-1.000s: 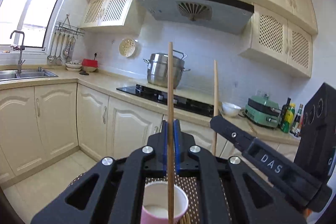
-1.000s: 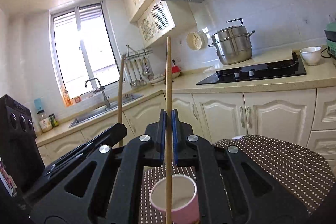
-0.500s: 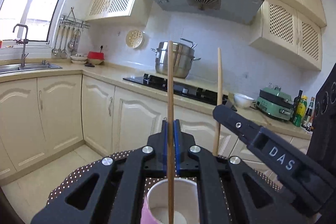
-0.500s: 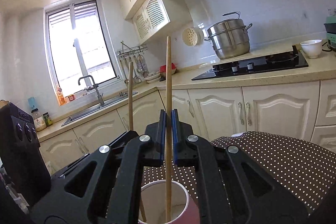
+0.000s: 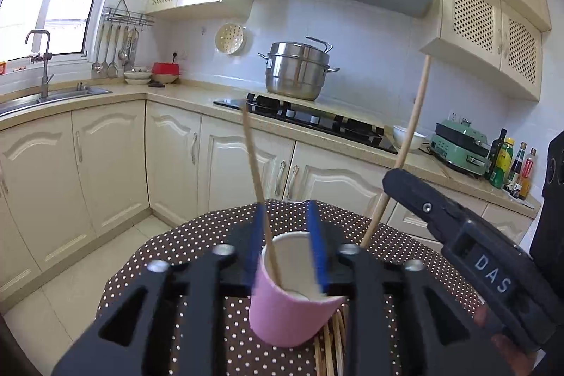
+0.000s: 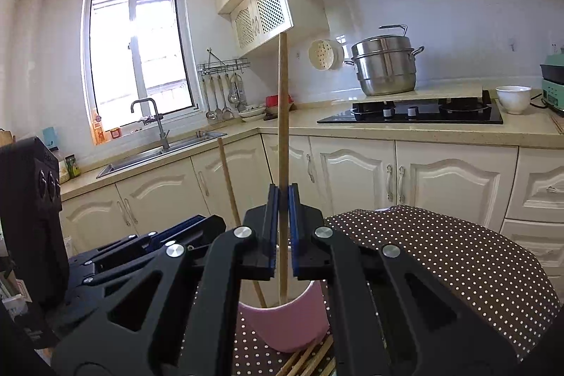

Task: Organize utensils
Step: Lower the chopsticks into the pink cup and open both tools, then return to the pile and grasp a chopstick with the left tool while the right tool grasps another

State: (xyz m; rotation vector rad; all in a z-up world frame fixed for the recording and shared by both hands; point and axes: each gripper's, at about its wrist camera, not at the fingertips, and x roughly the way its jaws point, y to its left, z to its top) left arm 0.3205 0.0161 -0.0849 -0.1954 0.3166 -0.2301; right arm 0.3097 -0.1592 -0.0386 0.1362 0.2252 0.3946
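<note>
Step in hand: dropping wooden chopsticks into the pink paper cup, which stands on the round table with the brown white-dotted cloth. My left gripper is opening; its blue pads now stand apart, and the slim wooden chopstick between them leans free with its lower end inside the cup, touching the left pad or just beside it, I cannot tell which. My right gripper is clamped tight on a second wooden chopstick, upright, its tip down in the cup. Next move, as I judge it: part the right jaws so this stick drops too, then lift both grippers clear without tipping the light cup. Count: one cup; two chopsticks in hand or cup; a few more wooden sticks lie on the cloth beside the cup's base, number unclear.
</note>
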